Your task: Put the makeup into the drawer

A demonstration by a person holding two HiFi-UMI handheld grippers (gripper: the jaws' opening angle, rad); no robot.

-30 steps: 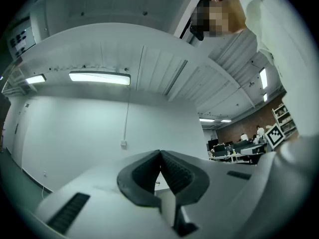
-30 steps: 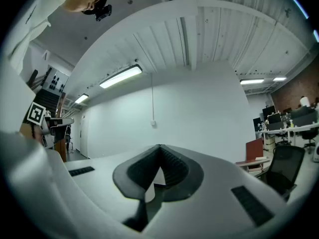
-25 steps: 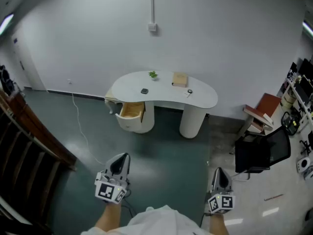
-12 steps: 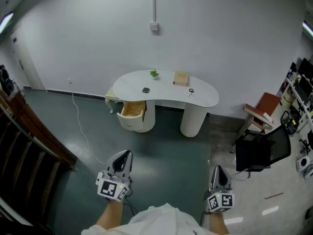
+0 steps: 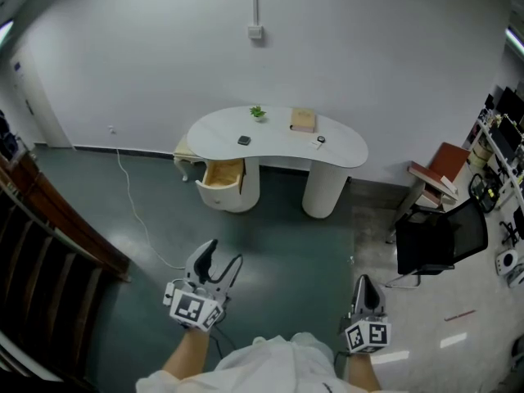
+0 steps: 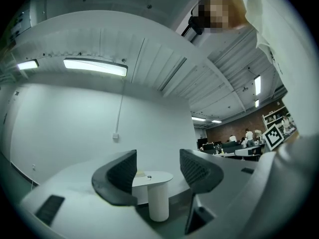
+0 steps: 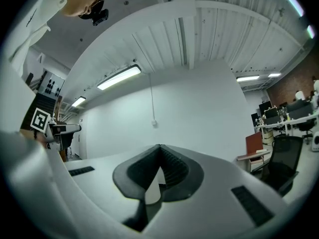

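Observation:
Far ahead by the wall stands a white curved table [image 5: 340,155]. Its wooden drawer [image 5: 222,175] hangs open at the left pedestal. On the top lie a small dark makeup compact [image 5: 243,140], a small item [image 5: 320,140], a tan box [image 5: 303,120] and a tiny green plant [image 5: 257,112]. My left gripper [image 5: 224,252] is low in the head view, well short of the table, its jaws opening with nothing between them. In the left gripper view the left gripper [image 6: 158,171] frames the distant table [image 6: 152,179]. My right gripper [image 5: 365,282] is shut and empty; the right gripper view shows the right gripper [image 7: 160,158] with its jaws together.
Dark green floor lies between me and the table. A black office chair [image 5: 439,247] and a reddish chair [image 5: 440,179] stand at the right, with cluttered shelves [image 5: 501,162] beyond. A wooden railing [image 5: 49,248] runs along the left. A white cable [image 5: 133,205] trails across the floor.
The left gripper's jaws have gone from shut to open. The table sits slightly higher in the head view. The right gripper stays shut.

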